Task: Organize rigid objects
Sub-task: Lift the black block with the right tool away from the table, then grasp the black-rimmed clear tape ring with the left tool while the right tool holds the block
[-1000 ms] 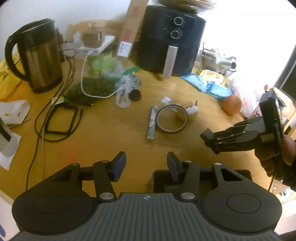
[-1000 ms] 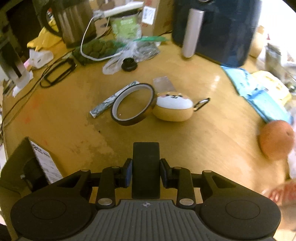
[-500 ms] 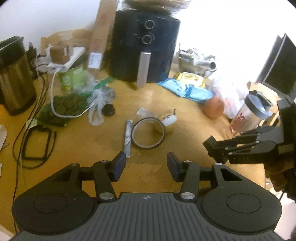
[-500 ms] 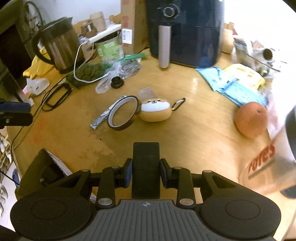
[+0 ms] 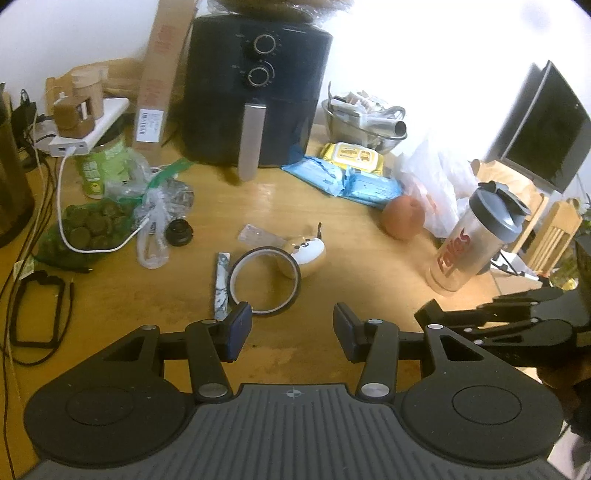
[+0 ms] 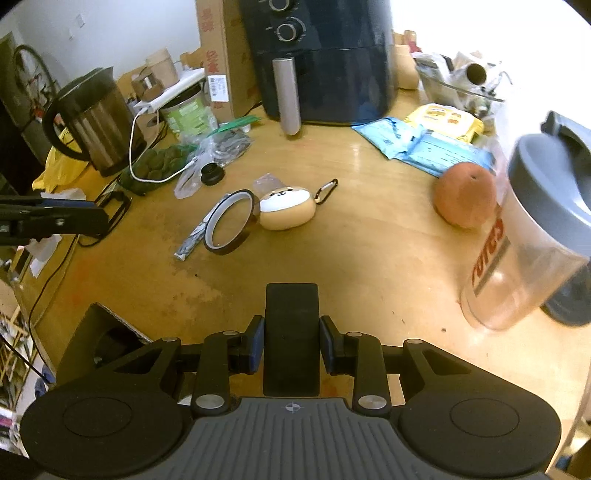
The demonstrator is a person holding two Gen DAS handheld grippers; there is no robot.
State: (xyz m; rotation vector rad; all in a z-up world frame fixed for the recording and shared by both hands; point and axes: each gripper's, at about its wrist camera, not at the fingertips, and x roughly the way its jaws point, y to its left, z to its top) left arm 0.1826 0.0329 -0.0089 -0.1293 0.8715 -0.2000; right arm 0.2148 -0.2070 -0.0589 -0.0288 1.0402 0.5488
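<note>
Black block (image 6: 291, 338) upright, long axis along fingers, clamped in right gripper (image 6: 291, 345)

A: Room fixtures?
B: Wooden table (image 5: 369, 258), worn and stained; pale wall (image 5: 92, 33) behind; dark monitor (image 5: 546, 125) and slatted wooden chair (image 5: 554, 232) at the right.
A: Lighting?
B: Strong white glare, upper right; bicycle wheel (image 6: 33, 74) far left.

Cluttered wooden table (image 6: 369, 251), tape roll (image 6: 231, 221)
</note>
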